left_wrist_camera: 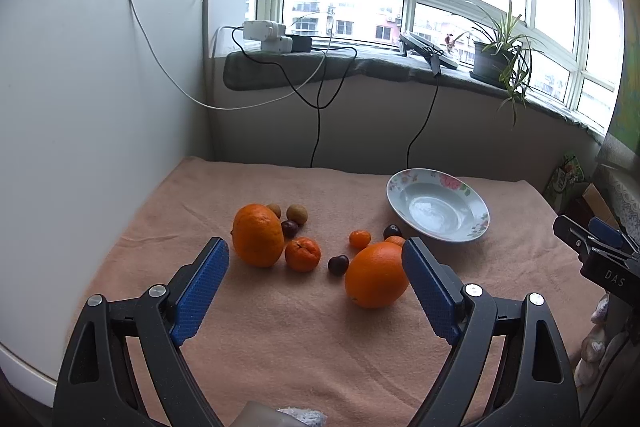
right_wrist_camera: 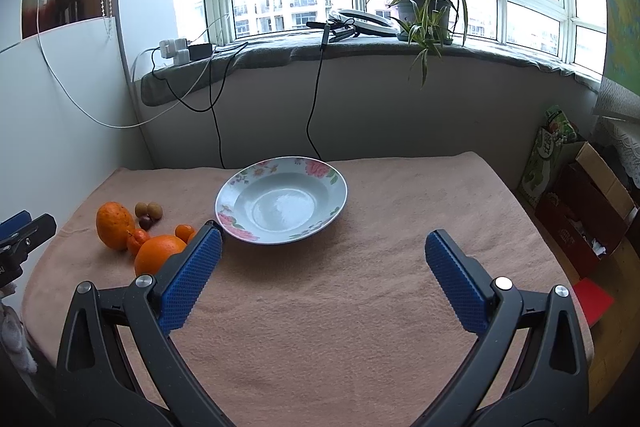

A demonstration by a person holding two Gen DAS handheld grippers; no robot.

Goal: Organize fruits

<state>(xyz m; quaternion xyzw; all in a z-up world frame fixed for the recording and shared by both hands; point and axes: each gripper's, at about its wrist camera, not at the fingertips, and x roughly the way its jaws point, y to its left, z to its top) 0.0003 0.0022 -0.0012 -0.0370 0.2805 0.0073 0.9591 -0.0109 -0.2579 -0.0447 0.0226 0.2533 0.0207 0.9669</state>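
Note:
Fruit lies loose on the peach towel: a big orange (left_wrist_camera: 258,240) at the left, another big orange (left_wrist_camera: 376,275) close to my left gripper's right finger, a mandarin (left_wrist_camera: 303,254), a tiny mandarin (left_wrist_camera: 359,239), dark plums (left_wrist_camera: 338,264) and two brown longans (left_wrist_camera: 297,215). An empty flowered plate (left_wrist_camera: 460,187) sits behind them. My left gripper (left_wrist_camera: 316,251) hangs open over the towel just before the fruit, holding nothing. My right gripper (right_wrist_camera: 323,241) is open too, in front of the plate (right_wrist_camera: 240,223), with the fruit (right_wrist_camera: 158,253) to its left.
A white panel (left_wrist_camera: 80,107) walls the left side. The towel-covered table (right_wrist_camera: 400,207) ends at the right, where boxes (right_wrist_camera: 580,219) stand on the floor. Cables (left_wrist_camera: 318,115) hang from a sill holding chargers, a ring lamp and a potted plant (right_wrist_camera: 426,7).

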